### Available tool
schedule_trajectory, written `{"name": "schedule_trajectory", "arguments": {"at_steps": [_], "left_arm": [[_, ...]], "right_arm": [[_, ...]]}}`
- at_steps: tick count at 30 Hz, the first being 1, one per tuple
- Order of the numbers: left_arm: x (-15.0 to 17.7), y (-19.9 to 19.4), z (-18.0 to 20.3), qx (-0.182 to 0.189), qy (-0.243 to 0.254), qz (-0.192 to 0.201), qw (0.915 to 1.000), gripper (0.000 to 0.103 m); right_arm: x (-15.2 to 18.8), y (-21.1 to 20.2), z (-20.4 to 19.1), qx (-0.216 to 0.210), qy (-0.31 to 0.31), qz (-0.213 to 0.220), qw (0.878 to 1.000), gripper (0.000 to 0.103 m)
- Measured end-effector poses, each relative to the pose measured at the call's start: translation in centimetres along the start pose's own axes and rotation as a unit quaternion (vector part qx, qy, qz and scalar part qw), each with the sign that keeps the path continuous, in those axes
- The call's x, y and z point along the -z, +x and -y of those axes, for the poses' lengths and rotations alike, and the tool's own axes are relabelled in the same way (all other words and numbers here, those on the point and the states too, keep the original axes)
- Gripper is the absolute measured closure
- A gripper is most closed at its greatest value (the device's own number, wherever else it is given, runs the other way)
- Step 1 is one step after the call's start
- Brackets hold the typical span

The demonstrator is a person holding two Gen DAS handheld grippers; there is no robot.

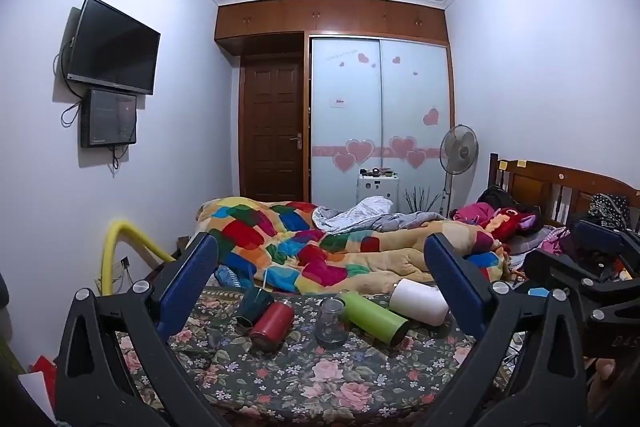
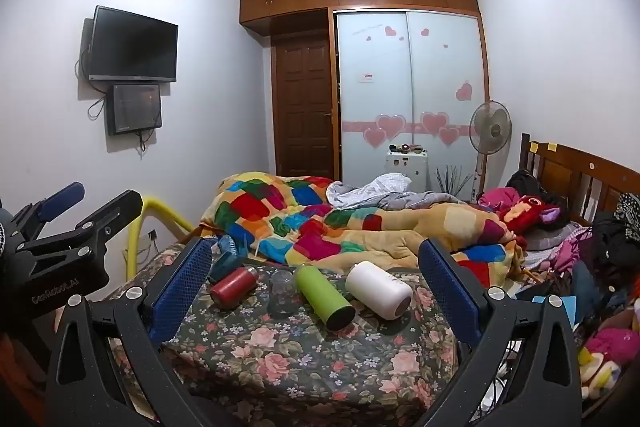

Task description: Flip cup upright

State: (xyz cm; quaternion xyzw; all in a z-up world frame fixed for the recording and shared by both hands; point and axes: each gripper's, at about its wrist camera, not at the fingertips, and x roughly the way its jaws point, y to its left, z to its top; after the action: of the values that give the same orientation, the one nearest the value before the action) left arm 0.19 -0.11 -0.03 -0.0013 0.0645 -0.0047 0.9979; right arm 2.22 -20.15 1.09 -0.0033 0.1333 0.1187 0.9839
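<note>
1. Leftmost, on the wall, hangs a dark TV (image 1: 114,47) with a smaller screen (image 1: 110,119) just under it; a yellow tube (image 1: 116,239) curves up beside the bed's left edge.
2. Next, the left gripper (image 1: 320,267) is held low over the near end of the bed, blue pads (image 1: 192,283) spread wide with nothing between them.
3. On the floral cloth (image 1: 304,379) covering the near end, a dark teal cup (image 1: 252,307) lies tipped at the far left of the row, partly behind the red one.
4. Touching it, a red flask (image 1: 272,323) lies on its side, its base toward the near edge.
5. Just right, a clear glass (image 1: 331,323) stands on the cloth; I cannot tell which way up.
6. Beside it, a green flask (image 1: 374,317) lies on its side, its dark end toward the near right.
7. A white cup (image 1: 418,301) lies on its side close to the green one, nearest the right edge of the cloth.
8. Behind the row, a patchwork quilt (image 1: 320,251) is heaped across the middle of the bed.
9. Further right, the right gripper (image 2: 316,271) also hovers over the near end, wide apart and empty.
10. Far right, a fan (image 1: 459,149) stands by the wardrobe (image 1: 380,115), then the wooden headboard (image 1: 560,187) with clothes piled against it.
</note>
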Motion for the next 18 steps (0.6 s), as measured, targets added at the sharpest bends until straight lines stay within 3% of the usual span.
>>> {"name": "schedule_trajectory", "arguments": {"at_steps": [18], "left_arm": [[-0.22, -0.26, 0.27, 0.004, -0.002, 0.005, 1.0, 0.0]], "right_arm": [[0.03, 0.04, -0.03, -0.002, 0.006, 0.001, 1.0, 0.0]]}}
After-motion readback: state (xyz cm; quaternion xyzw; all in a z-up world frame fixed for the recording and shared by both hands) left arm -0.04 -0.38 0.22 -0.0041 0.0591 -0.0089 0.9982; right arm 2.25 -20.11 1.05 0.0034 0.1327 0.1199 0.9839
